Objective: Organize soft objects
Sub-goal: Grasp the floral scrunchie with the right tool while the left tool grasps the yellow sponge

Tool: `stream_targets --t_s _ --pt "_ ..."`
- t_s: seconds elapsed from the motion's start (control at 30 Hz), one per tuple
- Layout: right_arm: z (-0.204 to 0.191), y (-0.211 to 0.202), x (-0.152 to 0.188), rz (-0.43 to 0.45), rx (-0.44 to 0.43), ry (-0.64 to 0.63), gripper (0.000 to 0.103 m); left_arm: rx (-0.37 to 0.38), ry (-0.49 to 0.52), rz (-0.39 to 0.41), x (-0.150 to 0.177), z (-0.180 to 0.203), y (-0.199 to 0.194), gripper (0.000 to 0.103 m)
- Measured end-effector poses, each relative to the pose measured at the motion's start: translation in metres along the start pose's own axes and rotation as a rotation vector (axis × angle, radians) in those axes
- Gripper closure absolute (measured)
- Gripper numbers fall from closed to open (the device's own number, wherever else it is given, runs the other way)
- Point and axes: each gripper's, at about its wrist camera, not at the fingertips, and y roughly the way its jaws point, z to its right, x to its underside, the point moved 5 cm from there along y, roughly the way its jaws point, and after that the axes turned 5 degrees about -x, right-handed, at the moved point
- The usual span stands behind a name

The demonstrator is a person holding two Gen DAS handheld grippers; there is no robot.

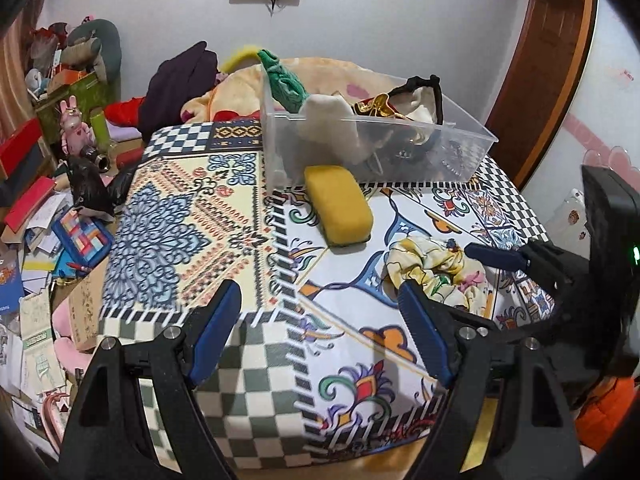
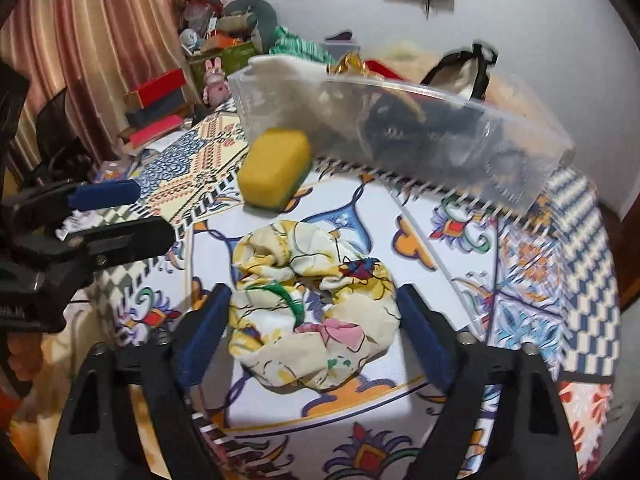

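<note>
A crumpled yellow patterned cloth (image 2: 312,304) lies on the patterned table; it also shows in the left wrist view (image 1: 436,268). My right gripper (image 2: 314,300) is open with its fingers on either side of the cloth; I also see it in the left wrist view (image 1: 500,258). A yellow sponge (image 1: 338,210) (image 2: 276,168) lies in front of a clear plastic bin (image 1: 460,152) (image 2: 520,148) that holds several soft items. My left gripper (image 1: 320,304) is open and empty above the table's near part, and shows in the right wrist view (image 2: 116,212).
The table cover (image 1: 180,220) ends in a checkered edge near me. Left of the table are piled books, boxes and a pink rabbit figure (image 1: 74,128). A blanket and dark clothes (image 1: 176,84) lie behind the bin. A wooden door (image 1: 548,64) stands at right.
</note>
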Motion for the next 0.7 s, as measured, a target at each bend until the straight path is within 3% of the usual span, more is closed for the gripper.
stream_targets --t_s 0.13,0.2,0.37,0.57,0.6,0.7 --pt "0.008 -0.007 -0.002 0.01 0.012 0.012 0.067 0.01 0.004 0.006 -0.011 0.007 0.011 0.022" --pt "0.018 -0.011 -0.001 0.017 0.009 0.045 0.073 0.008 0.006 0.014 -0.017 0.011 0.016 0.022" --pt "0.04 -0.031 -0.001 0.07 0.046 0.108 0.076 0.011 -0.004 0.021 -0.034 0.021 0.035 0.024" --pt "0.058 -0.05 -0.003 0.121 0.064 0.154 0.076 0.032 -0.035 -0.024 -0.042 0.025 0.062 0.057" --pt "0.058 -0.05 -0.005 0.124 0.067 0.156 0.076 0.043 -0.04 -0.03 -0.042 0.025 0.065 0.067" --pt "0.06 -0.054 -0.006 0.137 0.069 0.165 0.076 0.043 -0.027 -0.02 -0.04 0.028 0.064 0.07"
